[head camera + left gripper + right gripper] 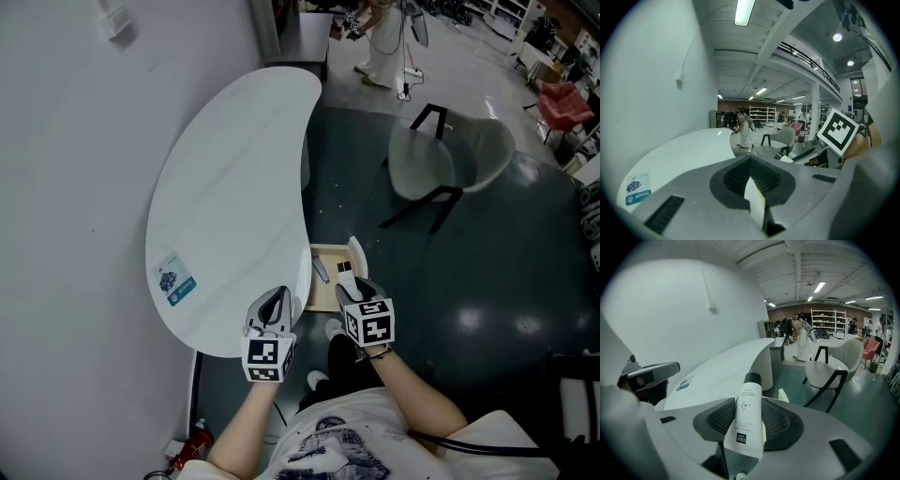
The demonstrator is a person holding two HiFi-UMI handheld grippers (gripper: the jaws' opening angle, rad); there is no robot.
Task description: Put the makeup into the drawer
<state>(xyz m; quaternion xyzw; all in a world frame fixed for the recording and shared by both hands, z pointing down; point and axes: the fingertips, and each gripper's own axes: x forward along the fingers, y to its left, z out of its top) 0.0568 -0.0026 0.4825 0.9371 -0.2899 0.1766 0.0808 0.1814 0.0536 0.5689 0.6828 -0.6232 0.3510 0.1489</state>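
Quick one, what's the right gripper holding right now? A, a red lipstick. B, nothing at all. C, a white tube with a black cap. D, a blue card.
C: the right gripper view shows the right gripper with its jaws closed on a white tube with a black cap.

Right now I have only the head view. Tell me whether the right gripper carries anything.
Observer: Yes. The right gripper clamps a white plastic tube with dark print between its pads.
Operator: Give me the cap's direction.
Observer: Its black round cap points away from the gripper, past the jaw tips.
Operator: Now report the left gripper.
Observer: The left gripper has its jaws together. Only a thin white sliver shows at the seam, and I cannot tell what it is.
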